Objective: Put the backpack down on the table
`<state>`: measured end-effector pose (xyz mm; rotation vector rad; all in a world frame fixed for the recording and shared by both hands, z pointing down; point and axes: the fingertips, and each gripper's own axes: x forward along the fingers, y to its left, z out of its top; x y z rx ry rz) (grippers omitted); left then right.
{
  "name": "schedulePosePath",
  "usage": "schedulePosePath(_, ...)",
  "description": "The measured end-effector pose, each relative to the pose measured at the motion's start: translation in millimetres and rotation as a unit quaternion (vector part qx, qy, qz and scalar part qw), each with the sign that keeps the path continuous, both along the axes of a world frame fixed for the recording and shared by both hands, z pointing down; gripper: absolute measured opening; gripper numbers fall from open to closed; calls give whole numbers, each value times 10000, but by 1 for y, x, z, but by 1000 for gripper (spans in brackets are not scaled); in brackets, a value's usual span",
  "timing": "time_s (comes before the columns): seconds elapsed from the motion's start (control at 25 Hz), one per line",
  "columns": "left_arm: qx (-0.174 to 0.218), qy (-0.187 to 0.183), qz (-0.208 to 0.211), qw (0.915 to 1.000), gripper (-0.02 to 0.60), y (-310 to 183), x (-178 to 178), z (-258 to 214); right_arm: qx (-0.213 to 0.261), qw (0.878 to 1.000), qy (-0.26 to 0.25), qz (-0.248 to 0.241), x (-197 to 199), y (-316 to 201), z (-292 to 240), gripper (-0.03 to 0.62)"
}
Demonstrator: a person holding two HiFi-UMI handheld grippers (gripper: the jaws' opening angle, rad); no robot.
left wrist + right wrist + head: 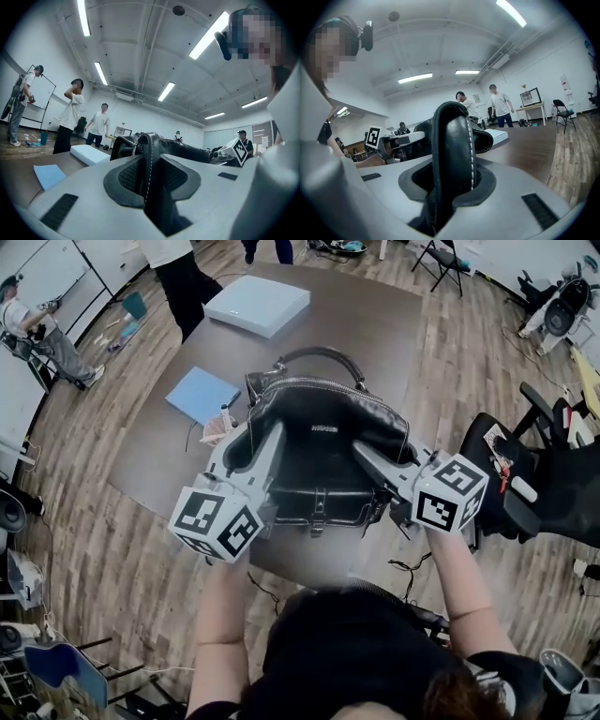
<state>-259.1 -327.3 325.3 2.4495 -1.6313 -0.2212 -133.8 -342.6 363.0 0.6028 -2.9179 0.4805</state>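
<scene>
Bright, even light comes from ceiling strip lamps [208, 40] above the backpack [319, 456], glaring white. Fisheye bending curves everything away from the backpack, and the corners go black. Surfaces nearest the lens blur.

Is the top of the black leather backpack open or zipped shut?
Open: the black leather backpack gapes at the top, zipper edges apart, dark lining visible inside.

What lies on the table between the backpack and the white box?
Nothing: the head view shows bare table between backpack and white box.
</scene>
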Motion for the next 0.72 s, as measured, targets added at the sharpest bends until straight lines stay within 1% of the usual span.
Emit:
schedulePosePath(0.32, -51, -86, -65, 9999, 110, -48, -3, 13, 66, 9999, 22, 87, -3, -47, 14, 107)
schedulePosePath(0.56, 20, -136, -120, 9998, 112, -75, -4, 16, 131, 9998, 7, 144, -4, -76, 18, 110)
schedulePosePath(0.72, 89, -173, -234, 9995, 115, -93, -7, 19, 268, 9994, 47, 227, -6, -94, 20, 112)
